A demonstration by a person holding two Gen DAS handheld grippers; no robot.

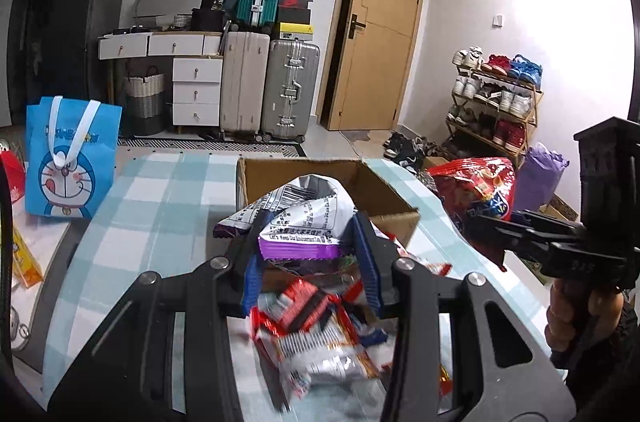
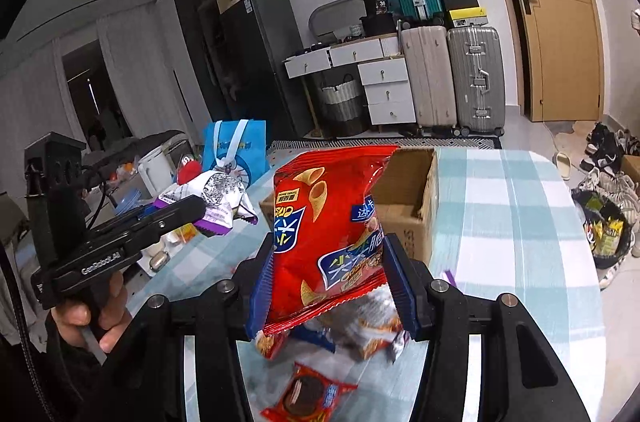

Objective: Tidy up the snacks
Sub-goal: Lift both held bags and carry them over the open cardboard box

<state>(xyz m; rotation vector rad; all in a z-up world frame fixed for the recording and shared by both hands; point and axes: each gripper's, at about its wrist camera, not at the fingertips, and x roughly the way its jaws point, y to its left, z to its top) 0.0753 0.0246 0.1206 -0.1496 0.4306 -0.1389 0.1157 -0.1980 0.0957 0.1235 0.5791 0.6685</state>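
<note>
Checked blue-and-white cloth covers my desk [image 1: 160,206], with an open cardboard box [image 1: 384,190] at twelve o'clock from my left tool [image 1: 310,242]. That tool is clamped narrow on a crumpled purple-and-white snack bag [image 1: 304,218], its back side turned up with printed text and a barcode, held in the air above the desk. My right tool [image 2: 330,270] grips a glossy red bag of cone-shaped crisps [image 2: 324,222] with blue label patches, also lifted clear, the box at one o'clock behind it. Loose snack packets [image 2: 320,366] lie on the desk beneath at six o'clock, blurred; one red wrapper shows a dark round biscuit. The rest I cannot read. A blue cartoon tote [image 1: 72,162] stands at ten o'clock from the left tool.
</note>
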